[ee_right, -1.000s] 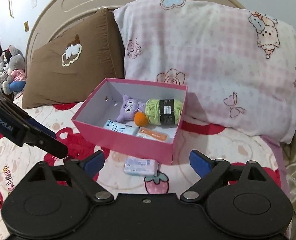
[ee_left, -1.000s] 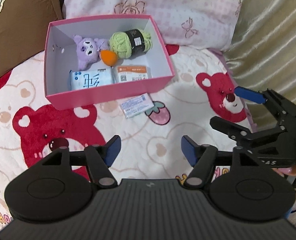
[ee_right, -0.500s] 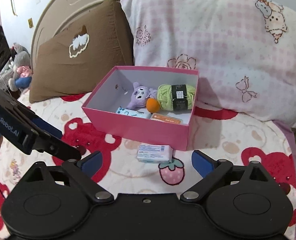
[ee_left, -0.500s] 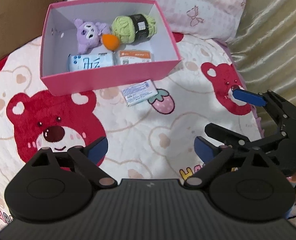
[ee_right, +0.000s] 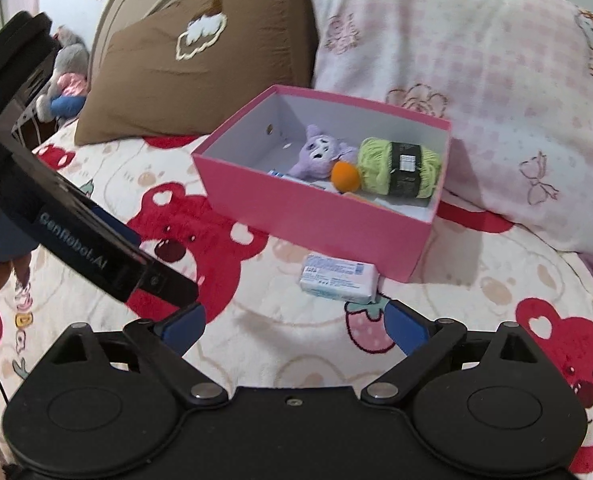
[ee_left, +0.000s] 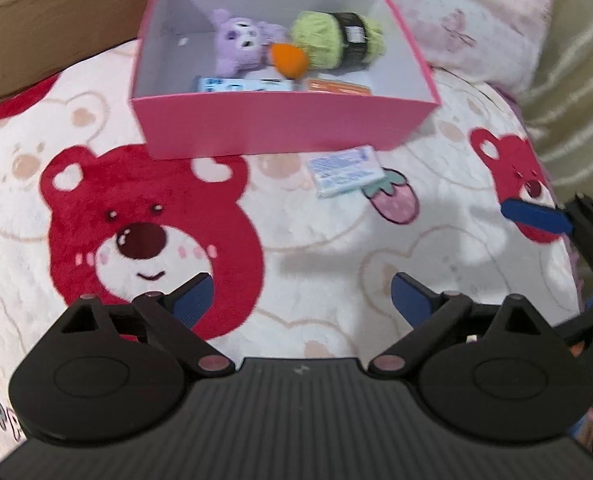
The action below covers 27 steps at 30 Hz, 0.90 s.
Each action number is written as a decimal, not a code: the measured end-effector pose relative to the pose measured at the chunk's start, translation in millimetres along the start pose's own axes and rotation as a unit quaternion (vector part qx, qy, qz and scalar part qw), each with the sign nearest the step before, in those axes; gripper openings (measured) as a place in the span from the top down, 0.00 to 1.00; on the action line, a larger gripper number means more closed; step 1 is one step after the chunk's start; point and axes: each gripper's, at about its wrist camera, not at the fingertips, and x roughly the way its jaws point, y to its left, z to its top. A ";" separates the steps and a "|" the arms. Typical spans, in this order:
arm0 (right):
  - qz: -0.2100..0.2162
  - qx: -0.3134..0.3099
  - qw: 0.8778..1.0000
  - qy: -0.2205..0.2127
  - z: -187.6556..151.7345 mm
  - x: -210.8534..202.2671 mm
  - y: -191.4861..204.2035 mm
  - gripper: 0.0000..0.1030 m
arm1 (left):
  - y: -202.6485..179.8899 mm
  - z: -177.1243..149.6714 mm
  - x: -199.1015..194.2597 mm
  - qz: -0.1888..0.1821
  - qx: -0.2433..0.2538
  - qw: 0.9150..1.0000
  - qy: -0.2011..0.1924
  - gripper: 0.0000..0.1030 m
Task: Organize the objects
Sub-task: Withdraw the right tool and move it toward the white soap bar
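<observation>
1. Both grippers are coming lower over the bed (ee_left: 336,240) than a second ago, and the box (ee_left: 280,128) is looming larger in both views.
2. Left gripper (ee_left: 302,300) jaws have just been opening and are now standing wide, with nothing between them.
3. Right gripper (ee_right: 294,326) jaws are standing wide, holding nothing.
4. A packet (ee_right: 338,278) is lying on the bed just in front of the box.
5. A plush (ee_right: 316,152), a ball (ee_right: 346,176) and yarn (ee_right: 400,168) are sitting inside the box.

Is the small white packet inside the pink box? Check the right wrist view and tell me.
No. The white packet lies on the bear blanket just outside the pink box, against its front wall.
</observation>
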 end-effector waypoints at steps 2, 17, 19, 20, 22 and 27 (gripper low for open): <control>0.008 -0.002 1.000 0.000 -1.1 5.3 -1.2 0.05 | 3.7 -0.1 0.7 -0.004 -0.010 1.000 -0.010 0.07; 0.012 -0.024 0.999 0.026 -1.0 43.6 8.5 0.05 | 23.5 2.2 20.6 -0.027 -0.036 0.994 -0.100 0.07; 0.018 -0.028 0.999 0.031 0.3 50.1 11.0 0.05 | 27.9 2.6 28.4 -0.032 -0.055 0.993 -0.095 0.09; 0.019 -0.027 0.999 0.030 1.6 53.6 10.9 0.05 | 29.9 2.8 31.8 -0.035 -0.064 0.993 -0.095 0.10; 0.022 -0.022 0.999 0.027 4.9 61.4 8.2 0.05 | 33.3 2.2 38.0 -0.055 -0.075 0.990 -0.104 0.10; 0.028 0.006 1.000 0.001 -0.1 89.7 -5.6 0.06 | 22.9 -3.1 48.3 -0.050 -0.024 0.989 -0.139 0.11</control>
